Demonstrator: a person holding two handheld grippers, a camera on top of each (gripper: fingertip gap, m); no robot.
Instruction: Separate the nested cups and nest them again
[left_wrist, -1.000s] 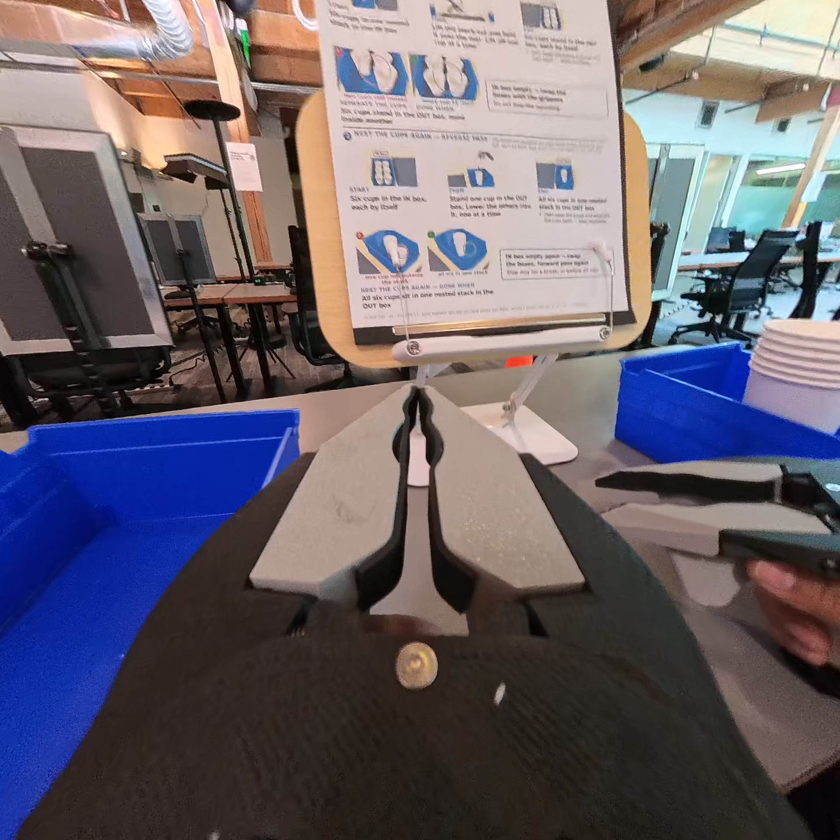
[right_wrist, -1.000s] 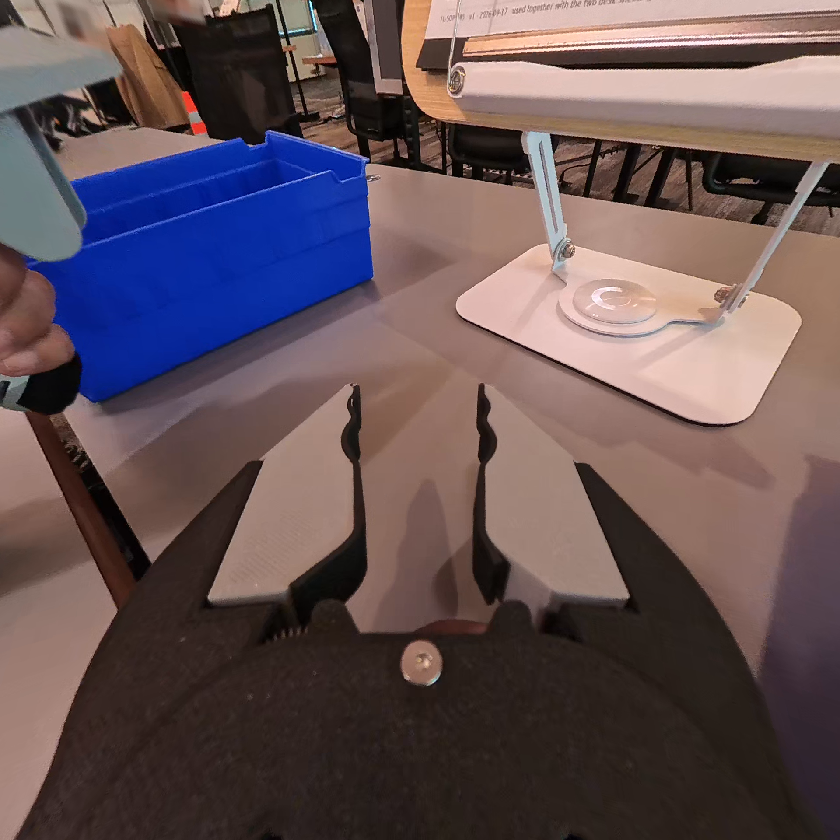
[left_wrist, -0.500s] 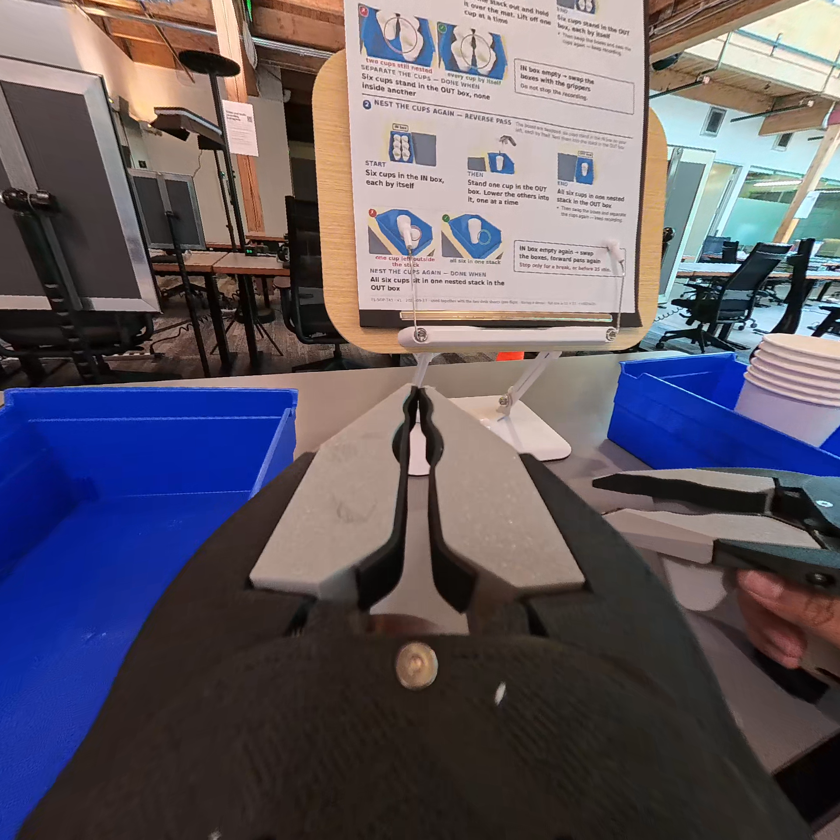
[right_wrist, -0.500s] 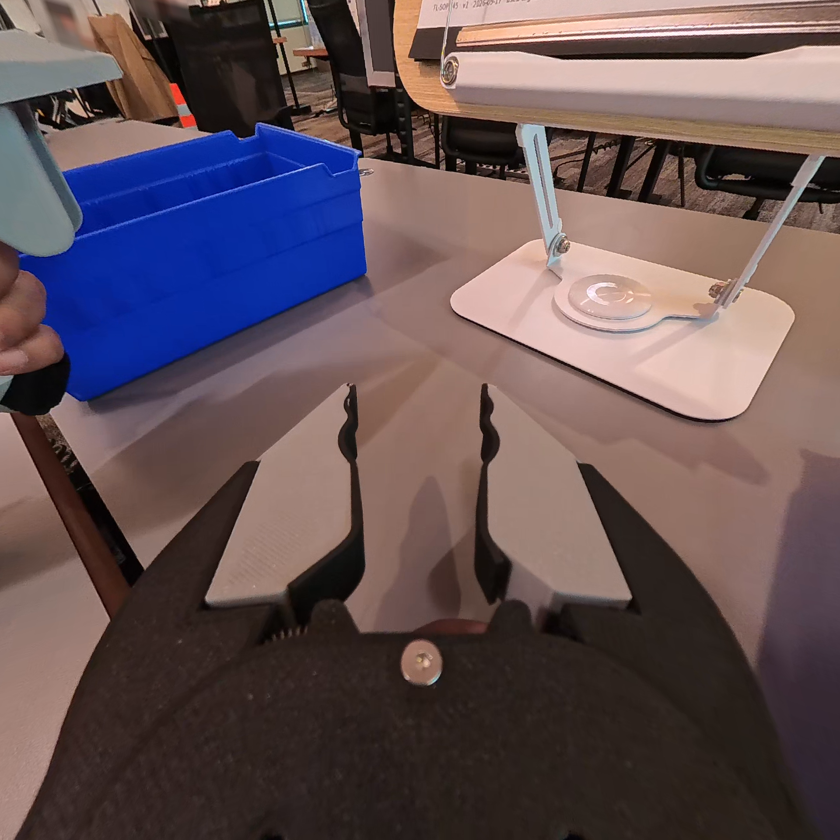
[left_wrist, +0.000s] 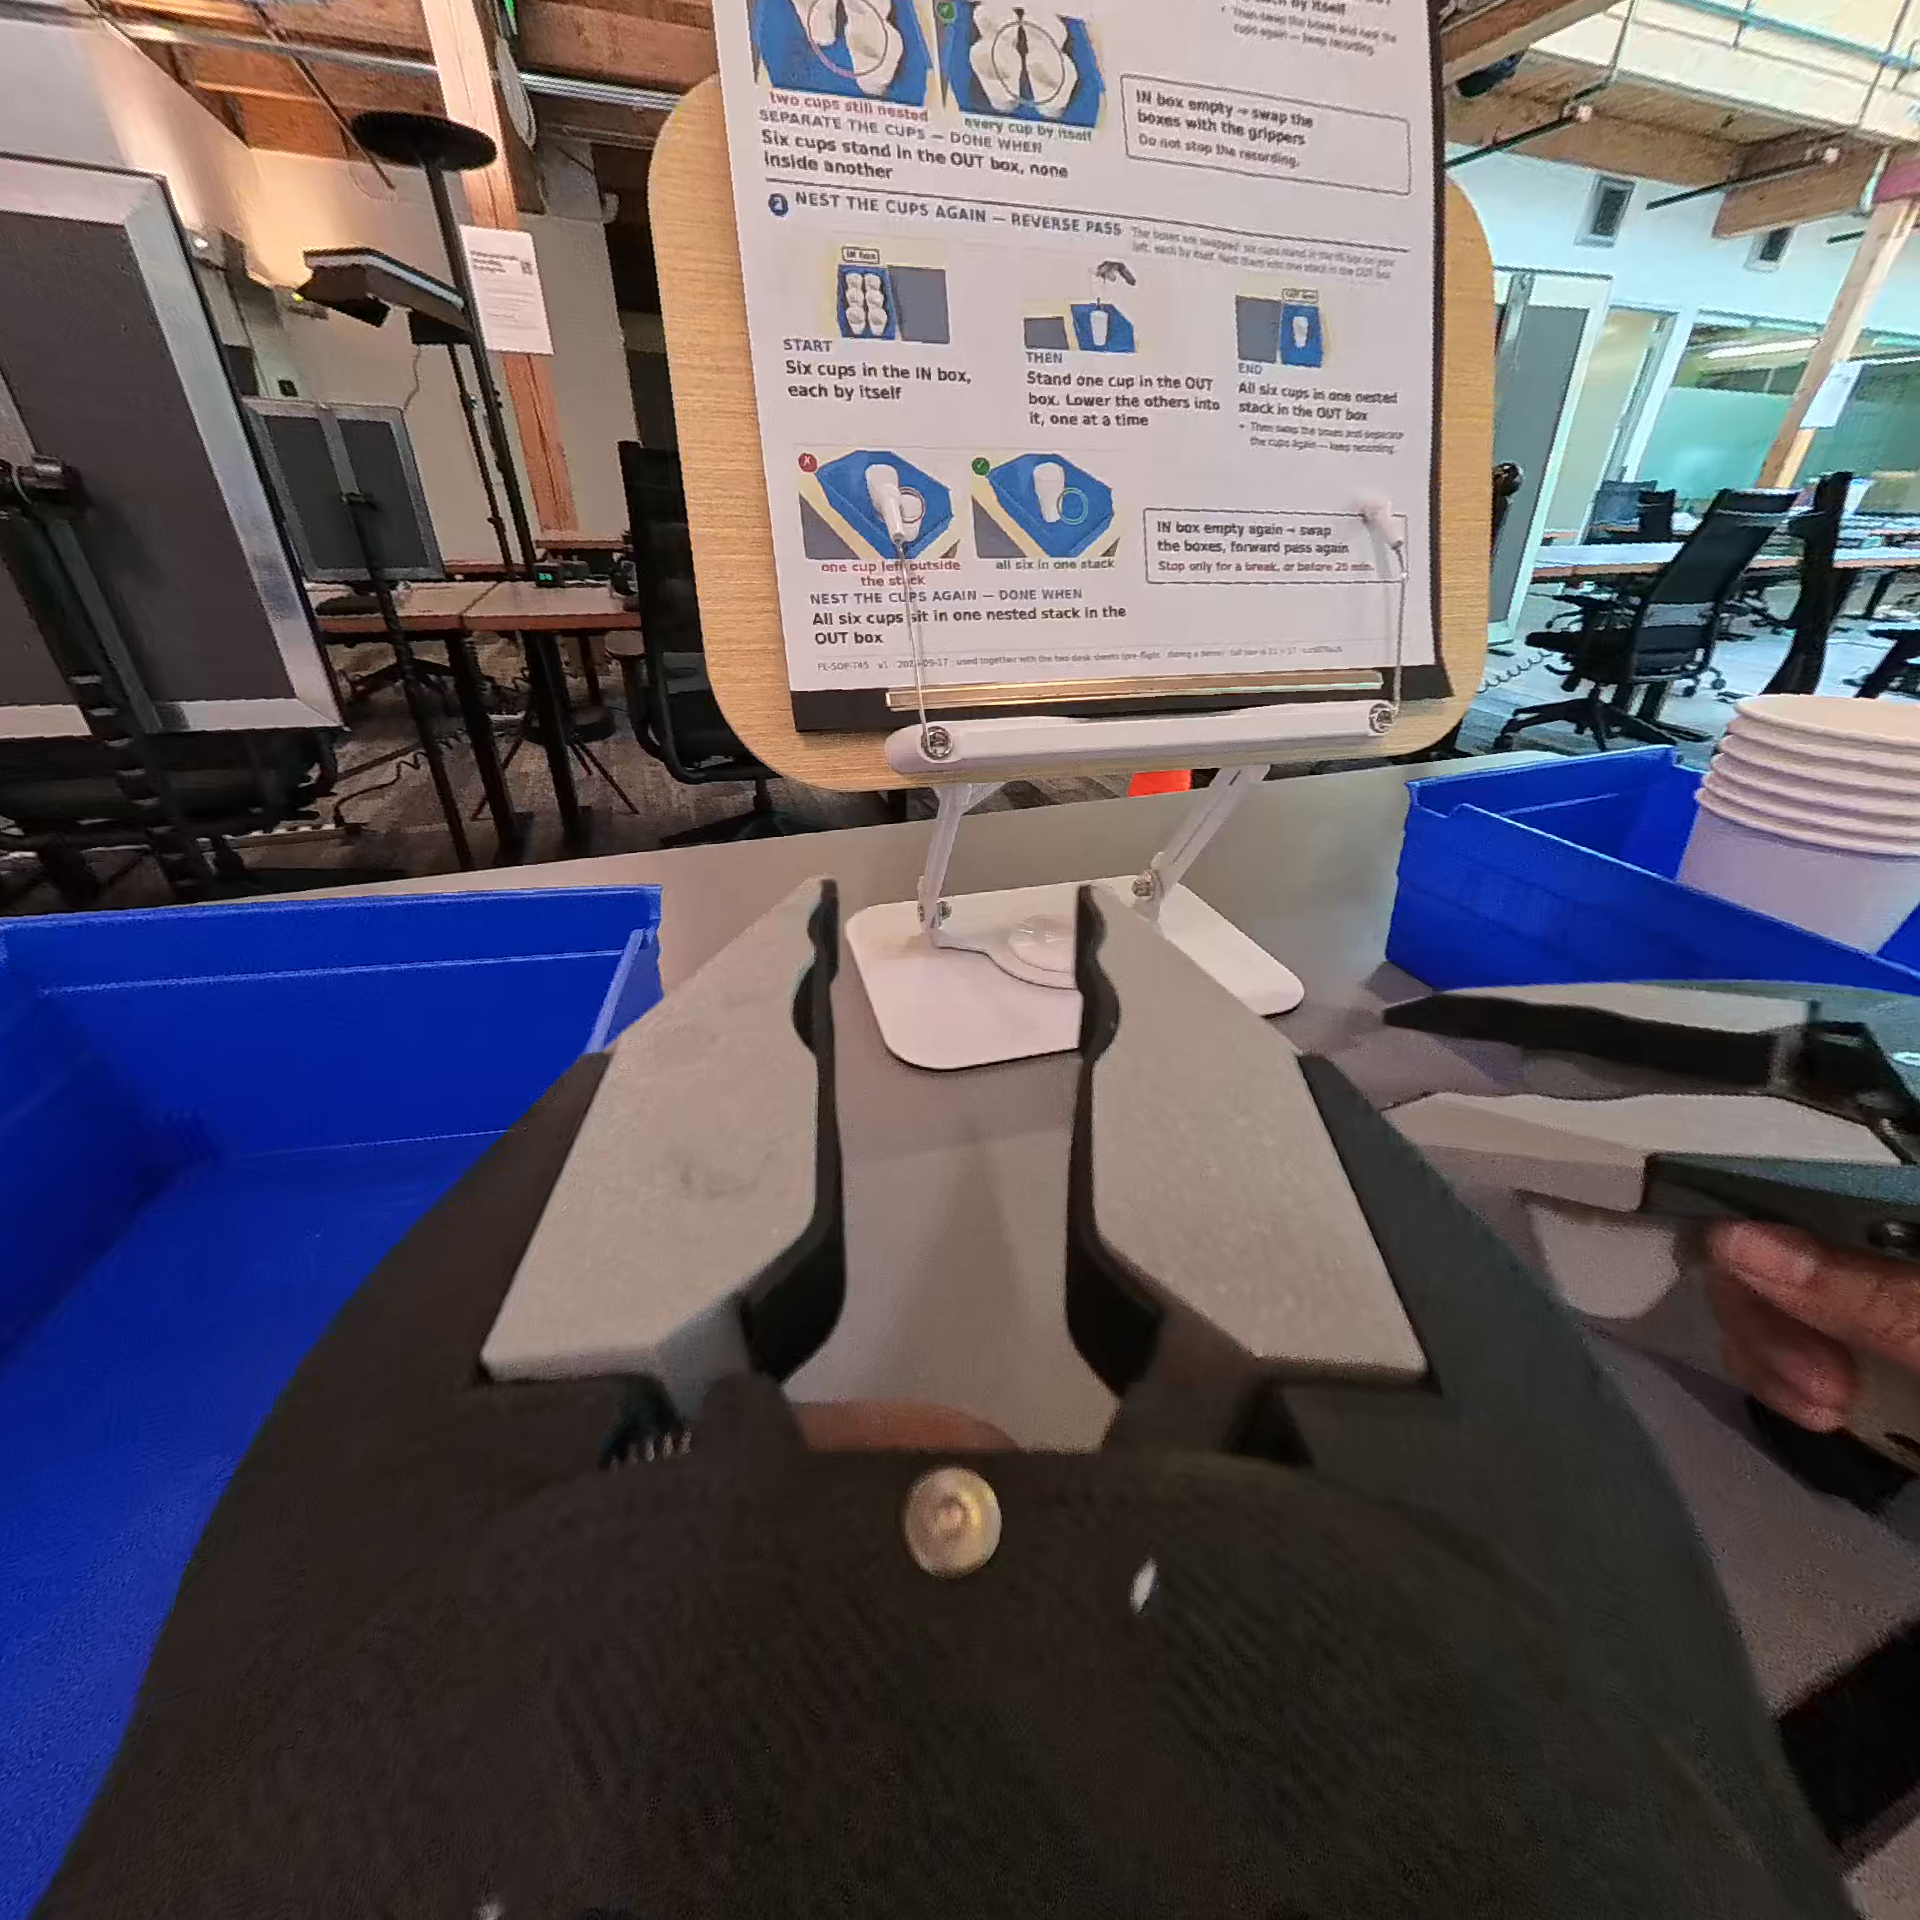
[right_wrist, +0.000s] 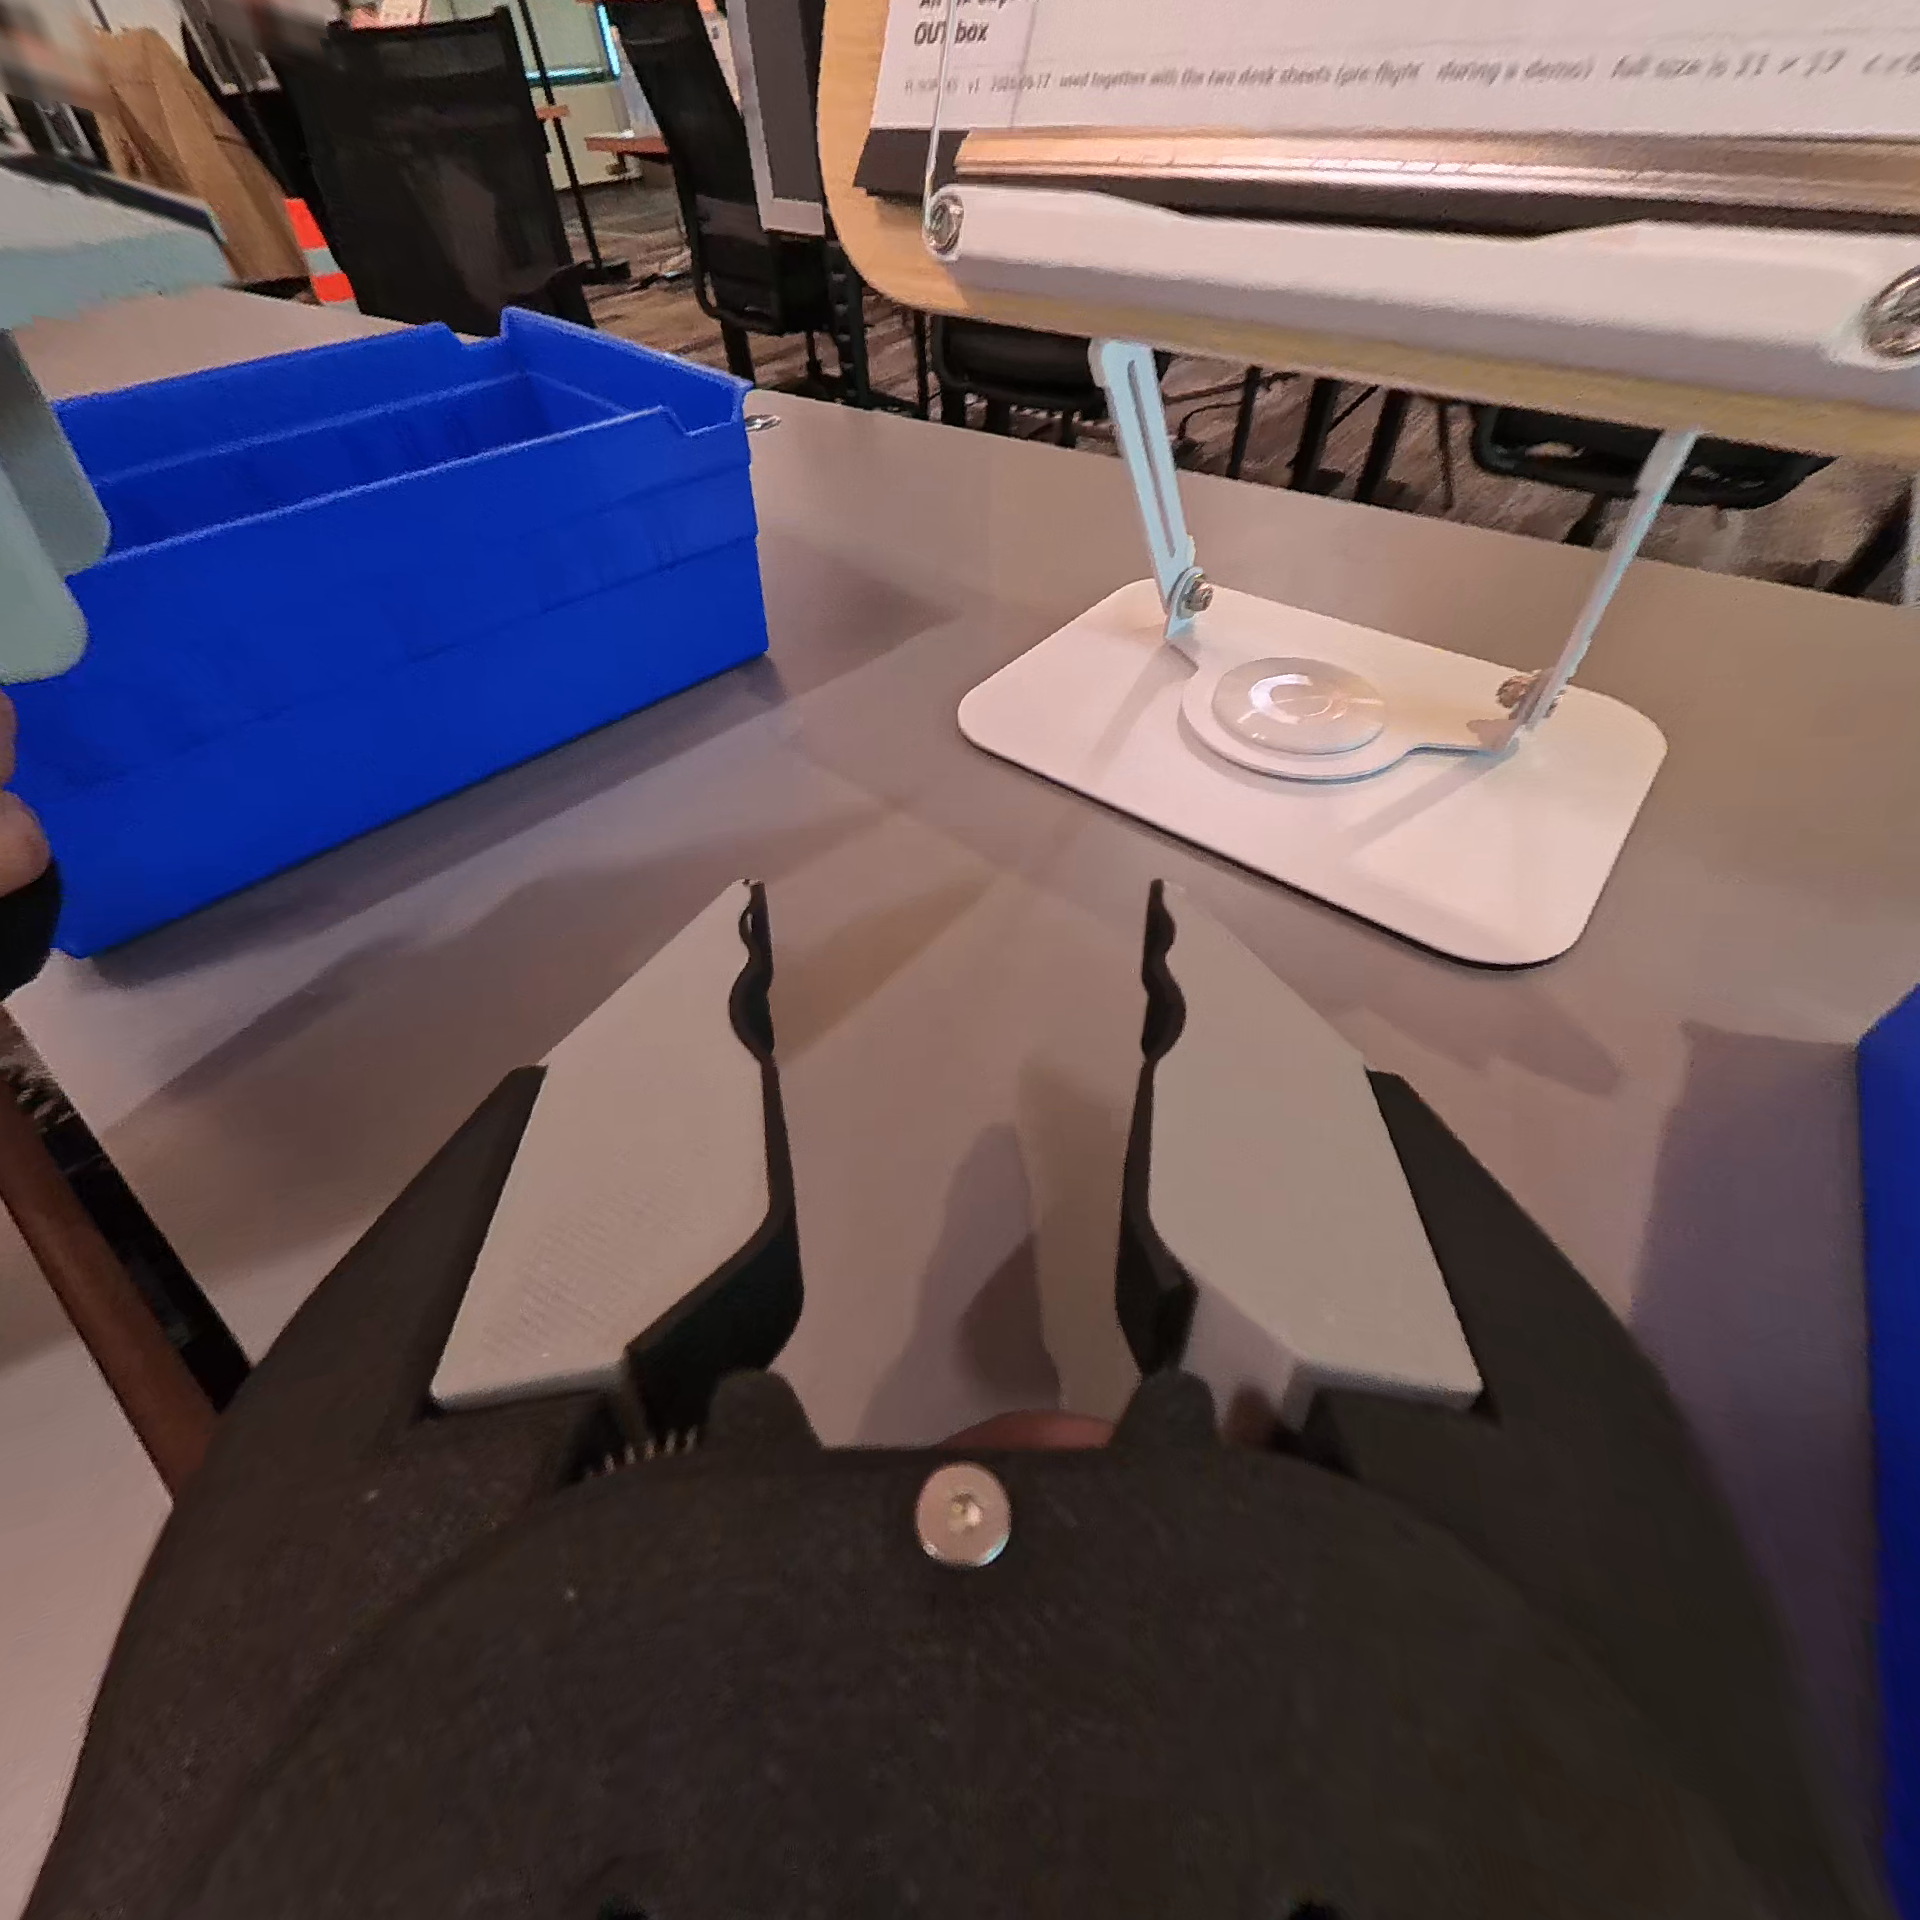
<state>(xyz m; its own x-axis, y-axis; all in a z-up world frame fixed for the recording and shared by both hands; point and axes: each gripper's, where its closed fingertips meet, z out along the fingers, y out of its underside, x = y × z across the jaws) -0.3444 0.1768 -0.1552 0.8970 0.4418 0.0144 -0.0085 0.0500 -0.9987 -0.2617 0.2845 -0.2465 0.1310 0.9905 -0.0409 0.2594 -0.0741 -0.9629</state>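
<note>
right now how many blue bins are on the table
2. One empty blue bin sits left of the white stand base; the other blue bin, on the right, holds the nested white cups.

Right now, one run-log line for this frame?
left gripper open, empty | right gripper open, empty | nested white cups in right blue bin | left blue bin empty | separation not started

Bare table (right_wrist: 914, 790) between bins (right_wrist: 416, 623), stand (right_wrist: 1299, 790) behind.
</note>
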